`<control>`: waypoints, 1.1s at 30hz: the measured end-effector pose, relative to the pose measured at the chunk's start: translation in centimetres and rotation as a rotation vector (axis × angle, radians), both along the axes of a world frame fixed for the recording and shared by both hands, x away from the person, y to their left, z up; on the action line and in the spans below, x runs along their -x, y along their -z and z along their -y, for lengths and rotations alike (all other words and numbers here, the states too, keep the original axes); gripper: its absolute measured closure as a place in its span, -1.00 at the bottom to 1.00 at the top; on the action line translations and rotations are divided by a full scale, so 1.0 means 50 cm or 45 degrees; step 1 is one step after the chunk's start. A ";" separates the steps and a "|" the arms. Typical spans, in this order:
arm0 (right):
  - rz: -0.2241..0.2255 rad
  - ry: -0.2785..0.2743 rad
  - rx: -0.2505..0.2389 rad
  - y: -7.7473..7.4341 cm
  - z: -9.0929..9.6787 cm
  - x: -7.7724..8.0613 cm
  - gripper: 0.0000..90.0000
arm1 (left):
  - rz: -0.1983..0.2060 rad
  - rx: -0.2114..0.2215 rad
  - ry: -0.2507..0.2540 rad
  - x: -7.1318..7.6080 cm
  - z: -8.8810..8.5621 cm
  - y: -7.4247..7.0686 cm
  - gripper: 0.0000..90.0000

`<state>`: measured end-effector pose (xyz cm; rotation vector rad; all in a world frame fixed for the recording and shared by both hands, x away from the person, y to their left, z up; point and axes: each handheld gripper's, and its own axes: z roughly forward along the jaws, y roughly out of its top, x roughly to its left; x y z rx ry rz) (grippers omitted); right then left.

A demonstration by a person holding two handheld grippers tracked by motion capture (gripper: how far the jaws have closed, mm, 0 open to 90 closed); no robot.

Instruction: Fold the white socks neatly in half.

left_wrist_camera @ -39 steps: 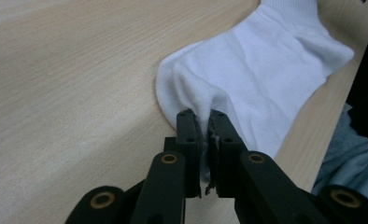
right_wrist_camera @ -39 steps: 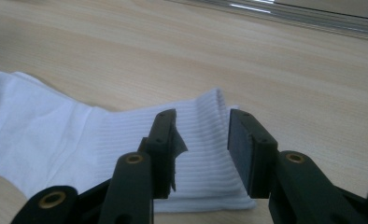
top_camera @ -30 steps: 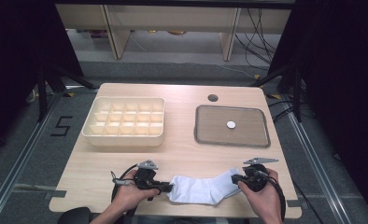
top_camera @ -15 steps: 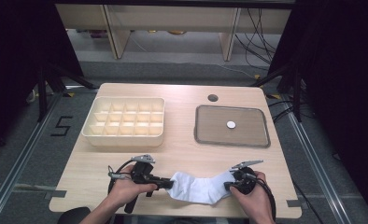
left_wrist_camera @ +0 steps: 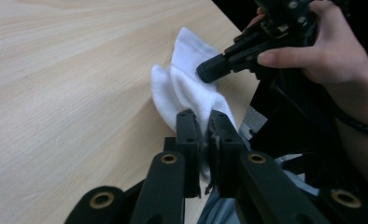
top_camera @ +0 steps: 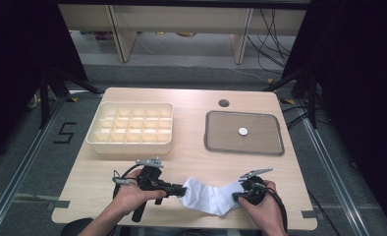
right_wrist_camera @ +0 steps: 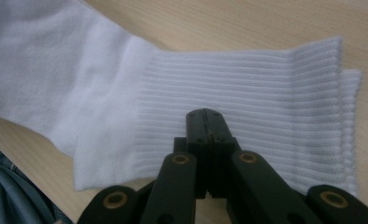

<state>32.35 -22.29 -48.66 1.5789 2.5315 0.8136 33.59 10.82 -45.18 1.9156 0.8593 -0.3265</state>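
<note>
Resting on a pale wooden table [top_camera: 191, 162] above grey floor, both tongs [top_camera: 181, 190] [top_camera: 236, 195] pinch the white sock [top_camera: 208, 195].

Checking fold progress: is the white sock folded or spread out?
Spread out. The sock stretches lengthwise between the left hand-held gripper and the right hand-held gripper, each clamped on one end.

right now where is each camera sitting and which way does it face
High view: above the person's side, looking forward and down on the table; both hands, left gripper, right gripper.
Left gripper view: rides that gripper, looking along its jaws, shut on the sock; the other hand beyond.
Right gripper view: rides the right gripper, jaws together over the ribbed cuff.
All three share the white sock.
</note>
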 end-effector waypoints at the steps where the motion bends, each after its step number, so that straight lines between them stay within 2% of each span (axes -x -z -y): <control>1: -0.002 -0.003 0.001 0.000 -0.001 0.000 1.00 | 0.007 0.020 0.008 0.000 0.000 -0.002 0.85; 2: -0.002 0.005 0.004 0.000 -0.004 0.000 1.00 | -0.003 0.035 0.018 0.001 0.001 -0.005 0.85; 3: 0.014 -0.019 -0.001 0.001 -0.005 -0.001 1.00 | -0.002 0.028 0.009 0.002 0.001 -0.008 0.86; 4: -0.007 -0.007 -0.002 0.000 -0.007 0.000 1.00 | 0.004 0.032 0.007 0.003 0.002 -0.011 0.85; 7: 0.014 -0.025 0.009 0.003 -0.011 -0.001 1.00 | 0.019 0.055 0.029 0.003 0.002 -0.017 0.86; 8: -0.002 -0.016 -0.002 0.001 -0.014 0.000 1.00 | 0.022 0.034 0.020 0.004 0.001 -0.021 0.86; 9: 0.002 -0.024 -0.006 0.001 -0.015 0.000 1.00 | 0.020 0.062 0.028 0.003 0.002 -0.022 0.86; 11: 0.001 -0.036 -0.011 0.001 -0.018 0.000 1.00 | 0.036 0.050 0.019 0.003 0.001 -0.028 0.86; 12: 0.023 -0.037 -0.005 0.004 -0.019 0.000 1.00 | 0.048 0.045 0.020 0.002 0.000 -0.030 0.86; 13: 0.000 -0.034 -0.011 0.002 -0.021 0.000 1.00 | 0.052 0.052 0.019 0.002 0.000 -0.031 0.86; 14: 0.000 -0.035 -0.010 0.002 -0.021 0.001 1.00 | 0.060 0.038 0.019 0.002 -0.001 -0.033 0.86; 17: 0.002 -0.043 -0.020 0.002 -0.024 0.001 1.00 | 0.069 0.052 0.020 0.000 -0.001 -0.035 0.86; 19: 0.020 -0.046 -0.019 0.004 -0.024 0.000 1.00 | 0.070 0.058 0.016 -0.001 -0.002 -0.037 0.86; 20: 0.012 -0.038 -0.021 0.003 -0.026 0.001 1.00 | 0.074 0.063 0.022 -0.002 -0.002 -0.038 0.86; 21: 0.002 -0.033 -0.022 0.003 -0.027 0.002 1.00 | 0.076 0.043 0.017 -0.002 -0.003 -0.040 0.86; 22: 0.017 -0.047 -0.027 0.005 -0.027 0.000 1.00 | 0.076 0.045 0.016 -0.002 -0.003 -0.041 0.86; 24: 0.016 -0.040 -0.030 0.005 -0.030 0.001 1.00 | 0.076 0.045 0.013 -0.002 -0.003 -0.042 0.86; 25: 0.005 -0.030 -0.030 0.003 -0.032 0.003 1.00 | 0.076 0.062 0.015 -0.003 -0.003 -0.041 0.86; 26: 0.020 -0.042 -0.034 0.006 -0.033 0.001 1.00 | 0.080 0.058 0.016 -0.003 -0.004 -0.043 0.86; 27: 0.002 -0.039 -0.035 0.004 -0.035 0.002 1.00 | 0.080 0.061 0.013 -0.003 -0.004 -0.043 0.86; 28: 0.017 -0.050 -0.035 0.006 -0.035 0.000 1.00 | 0.080 0.065 0.008 -0.003 -0.004 -0.043 0.86; 29: 0.013 -0.035 -0.029 0.006 -0.038 0.001 1.00 | 0.079 0.071 0.012 -0.004 -0.005 -0.044 0.86; 33: 0.012 -0.050 -0.035 0.007 -0.046 -0.001 1.00 | 0.081 0.066 0.005 -0.004 -0.007 -0.047 0.86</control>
